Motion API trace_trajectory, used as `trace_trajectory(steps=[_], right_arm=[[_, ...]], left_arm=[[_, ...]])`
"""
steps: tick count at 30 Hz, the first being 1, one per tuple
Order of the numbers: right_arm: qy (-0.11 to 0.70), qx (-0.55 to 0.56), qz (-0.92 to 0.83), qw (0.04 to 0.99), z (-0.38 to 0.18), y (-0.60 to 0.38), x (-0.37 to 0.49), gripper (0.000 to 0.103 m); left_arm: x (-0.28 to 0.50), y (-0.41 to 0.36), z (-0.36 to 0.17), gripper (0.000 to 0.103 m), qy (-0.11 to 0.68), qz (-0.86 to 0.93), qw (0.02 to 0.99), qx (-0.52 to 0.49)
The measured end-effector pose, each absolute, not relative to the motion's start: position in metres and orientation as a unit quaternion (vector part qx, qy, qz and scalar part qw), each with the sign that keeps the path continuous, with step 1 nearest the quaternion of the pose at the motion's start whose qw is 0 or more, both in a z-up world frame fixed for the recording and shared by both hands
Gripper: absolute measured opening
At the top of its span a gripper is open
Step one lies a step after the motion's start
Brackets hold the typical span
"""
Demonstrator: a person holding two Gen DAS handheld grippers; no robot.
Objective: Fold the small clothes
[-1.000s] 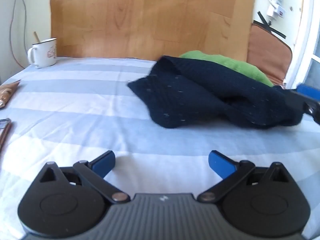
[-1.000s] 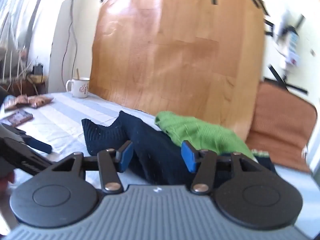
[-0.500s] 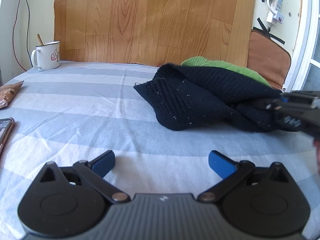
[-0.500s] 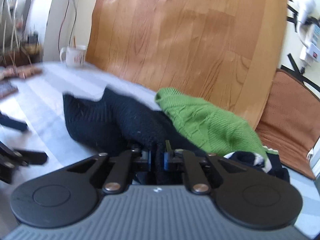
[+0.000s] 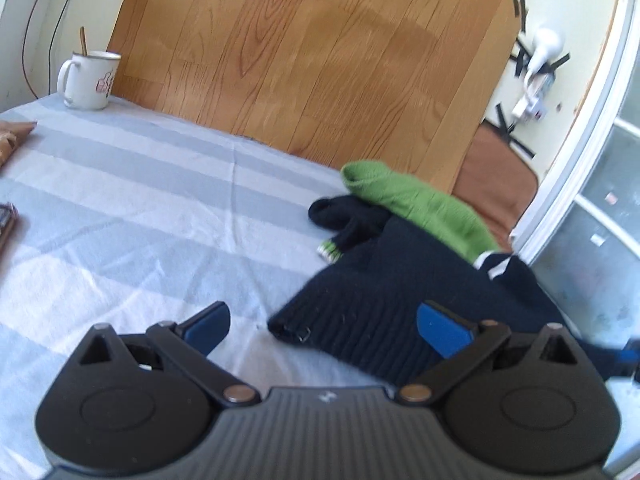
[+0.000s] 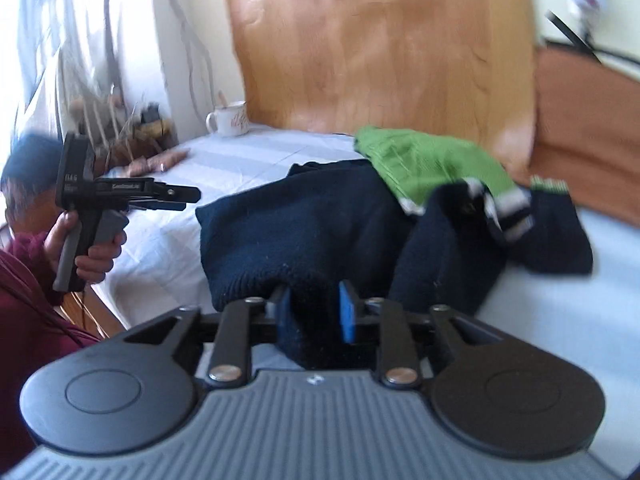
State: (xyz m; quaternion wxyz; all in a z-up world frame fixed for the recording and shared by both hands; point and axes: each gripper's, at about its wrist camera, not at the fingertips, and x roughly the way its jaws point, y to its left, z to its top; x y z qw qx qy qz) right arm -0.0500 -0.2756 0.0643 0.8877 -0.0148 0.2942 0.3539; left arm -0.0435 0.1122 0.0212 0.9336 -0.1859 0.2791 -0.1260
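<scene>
A dark navy knit garment lies bunched on the striped bed sheet, with a green knit garment on its far side. My left gripper is open and empty, hovering just above the navy garment's near hem. In the right wrist view my right gripper is shut on a fold of the navy garment, holding it up. The green garment lies behind it. The left gripper shows at the left, held by a hand.
A white mug with a spoon stands at the far left corner by the wooden headboard. A brown cushion is at the right. A snack packet and a dark flat object lie at the left edge.
My right gripper has pulled the navy garment toward the near right, spreading it out. My left gripper has risen and moved right over its hem, still open.
</scene>
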Motion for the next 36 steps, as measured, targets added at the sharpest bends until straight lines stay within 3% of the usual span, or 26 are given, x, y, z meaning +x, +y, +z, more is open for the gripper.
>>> trace_trajectory(steps=[2, 4, 7, 12, 13, 14, 15, 16, 17, 18, 24, 27, 29, 32, 36], right_arm=[[0.264, 0.045, 0.337, 0.903, 0.068, -0.294, -0.05, 0.04], [0.237, 0.113, 0.31, 0.914, 0.075, -0.312, -0.041, 0.053], [0.225, 0.195, 0.245, 0.923, 0.07, -0.334, -0.017, 0.054], [0.272, 0.226, 0.19, 0.916, 0.035, -0.322, 0.025, 0.057], [0.284, 0.222, 0.187, 0.914, 0.027, -0.31, 0.033, 0.058], [0.293, 0.22, 0.186, 0.912, 0.021, -0.305, 0.038, 0.059], [0.306, 0.214, 0.183, 0.91, 0.014, -0.297, 0.046, 0.059], [0.317, 0.201, 0.176, 0.91, 0.011, -0.282, 0.054, 0.058], [0.314, 0.19, 0.174, 0.914, 0.012, -0.28, 0.057, 0.058], [0.304, 0.174, 0.171, 0.921, 0.015, -0.272, 0.056, 0.058], [0.217, 0.064, 0.221, 0.949, 0.075, -0.208, 0.094, 0.058], [0.203, -0.019, 0.261, 0.944, 0.086, -0.142, 0.128, 0.059], [0.2, -0.046, 0.282, 0.937, 0.084, -0.123, 0.137, 0.059], [0.203, -0.053, 0.298, 0.931, 0.075, -0.09, 0.166, 0.059], [0.229, -0.071, 0.322, 0.916, 0.062, -0.062, 0.177, 0.074]], left_arm=[[-0.042, 0.118, 0.029, 0.103, 0.273, -0.13, 0.934, -0.191], [-0.037, 0.122, 0.036, 0.103, 0.274, -0.136, 0.931, -0.2], [-0.023, 0.117, 0.039, 0.103, 0.286, -0.142, 0.927, -0.195], [0.006, 0.095, 0.021, 0.101, 0.327, -0.153, 0.914, -0.187], [0.012, 0.09, 0.017, 0.089, 0.338, -0.154, 0.91, -0.184], [0.018, 0.086, 0.011, 0.063, 0.354, -0.154, 0.905, -0.179], [0.02, 0.081, 0.01, 0.055, 0.354, -0.144, 0.909, -0.166], [0.02, 0.077, 0.009, 0.021, 0.358, -0.142, 0.91, -0.152], [0.019, 0.075, 0.011, 0.012, 0.364, -0.147, 0.907, -0.152], [0.014, 0.076, 0.014, 0.01, 0.362, -0.155, 0.906, -0.155], [-0.074, 0.07, 0.042, 0.007, 0.329, -0.282, 0.898, -0.073], [-0.109, 0.069, 0.046, 0.016, 0.314, -0.296, 0.902, -0.028], [-0.11, 0.077, 0.057, 0.049, 0.294, -0.265, 0.918, -0.028], [-0.077, 0.102, 0.072, 0.051, 0.276, -0.208, 0.934, -0.085], [0.004, 0.108, 0.065, 0.051, 0.3, -0.158, 0.931, -0.137]])
